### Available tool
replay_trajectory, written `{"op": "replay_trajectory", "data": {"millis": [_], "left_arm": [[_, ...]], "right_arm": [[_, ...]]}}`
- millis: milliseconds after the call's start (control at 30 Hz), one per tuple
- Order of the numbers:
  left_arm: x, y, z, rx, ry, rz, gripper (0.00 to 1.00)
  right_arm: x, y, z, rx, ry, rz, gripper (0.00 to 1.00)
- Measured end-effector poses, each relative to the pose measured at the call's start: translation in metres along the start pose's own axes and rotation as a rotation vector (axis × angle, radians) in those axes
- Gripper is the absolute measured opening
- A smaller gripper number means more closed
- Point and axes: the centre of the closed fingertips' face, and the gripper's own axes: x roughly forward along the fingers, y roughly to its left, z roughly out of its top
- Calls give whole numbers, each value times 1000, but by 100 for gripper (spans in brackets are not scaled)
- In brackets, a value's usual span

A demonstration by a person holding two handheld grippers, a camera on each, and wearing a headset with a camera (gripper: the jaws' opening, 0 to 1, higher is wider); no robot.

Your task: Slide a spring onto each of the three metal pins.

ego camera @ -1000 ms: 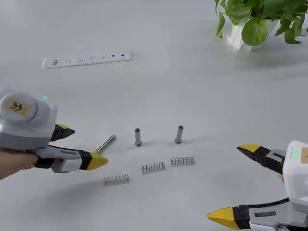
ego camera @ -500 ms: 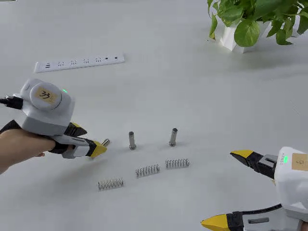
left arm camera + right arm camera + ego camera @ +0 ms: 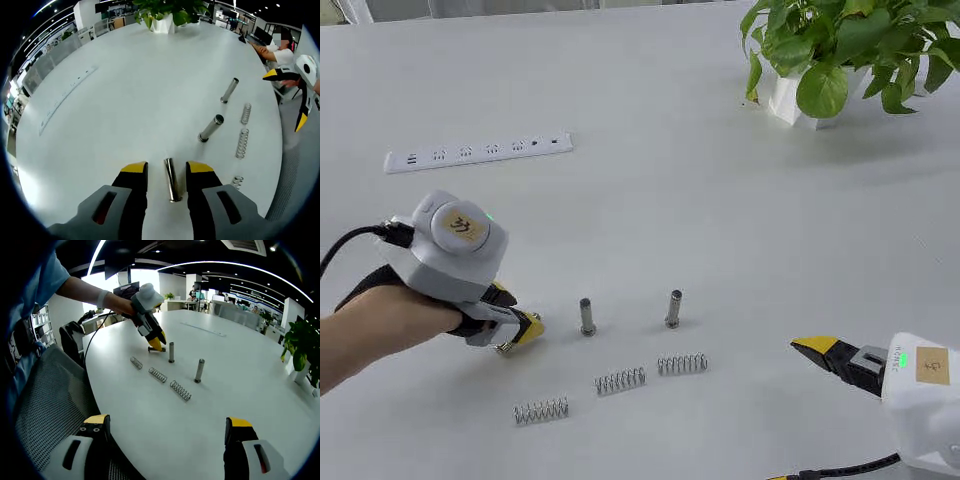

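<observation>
Your left gripper [image 3: 165, 170] has its jaws narrowly parted around the lying pin [image 3: 171, 181], a slim gap on each side and nothing clamped yet. Close squarely at mid-shaft so it cannot roll. Beyond stand the near upright pin [image 3: 210, 129] and far upright pin [image 3: 229, 90], with 3 springs [image 3: 620, 380] beside them. Your right gripper [image 3: 167, 422] hangs wide open, empty.
</observation>
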Motion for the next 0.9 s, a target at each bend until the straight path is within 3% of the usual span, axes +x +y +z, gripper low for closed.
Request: {"op": "replay_trajectory", "data": {"millis": [233,900], "left_arm": [[8,2,-6,31,45,17,26],[8,4,-4,10,76,37,16]], "right_arm": [[-2,1,-2,5,1,-5,95],[-1,3,-2,0,-2,-11,94]]}}
